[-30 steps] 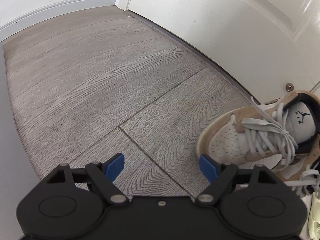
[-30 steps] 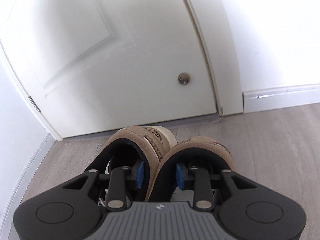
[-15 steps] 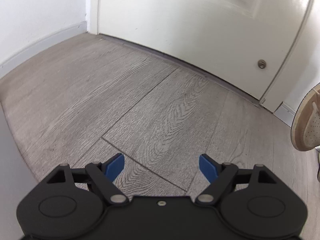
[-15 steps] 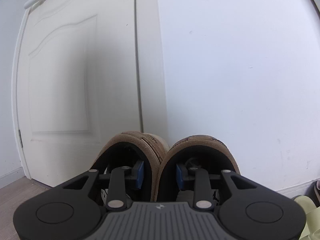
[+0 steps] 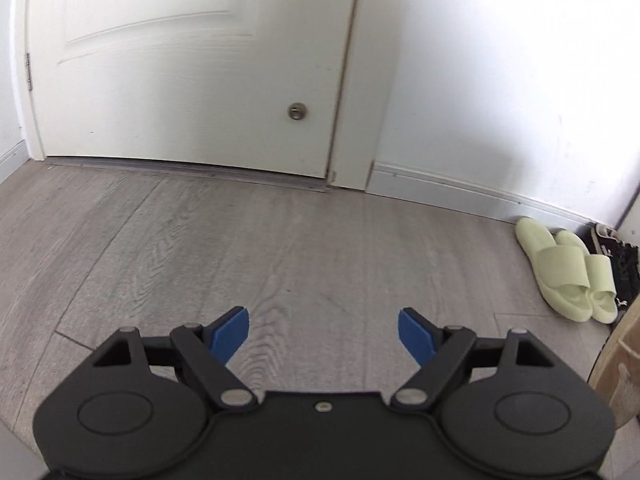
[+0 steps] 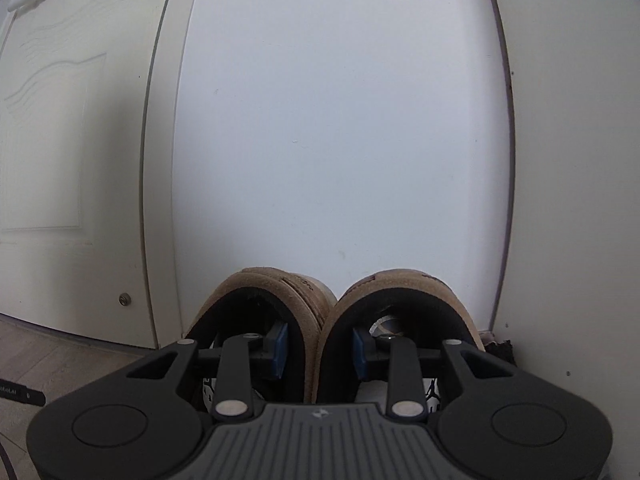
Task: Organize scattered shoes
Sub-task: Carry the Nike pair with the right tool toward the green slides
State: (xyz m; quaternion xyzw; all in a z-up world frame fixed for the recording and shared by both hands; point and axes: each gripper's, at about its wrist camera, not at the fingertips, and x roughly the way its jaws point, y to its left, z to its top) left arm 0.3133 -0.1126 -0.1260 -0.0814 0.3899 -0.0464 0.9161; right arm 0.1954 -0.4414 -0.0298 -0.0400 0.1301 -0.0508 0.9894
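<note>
Tan sneaker pair [image 6: 320, 320] is pinched by inner collars between right gripper [image 6: 320, 350] fingers, carried as one, off the floor [image 5: 280, 248]. Left gripper [image 5: 323, 334] fingers spread, empty. Slides [image 5: 560, 272] are lined along the baseboard [image 5: 460, 194].

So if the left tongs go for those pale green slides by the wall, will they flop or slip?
The pale green slides look thick and moulded, so probably light and fairly stiff. The wide strap seems a good pinch point for the open left tongs. The smooth surface may slip a little, and gripped singly, its neighbour could get nudged since they touch.
</note>
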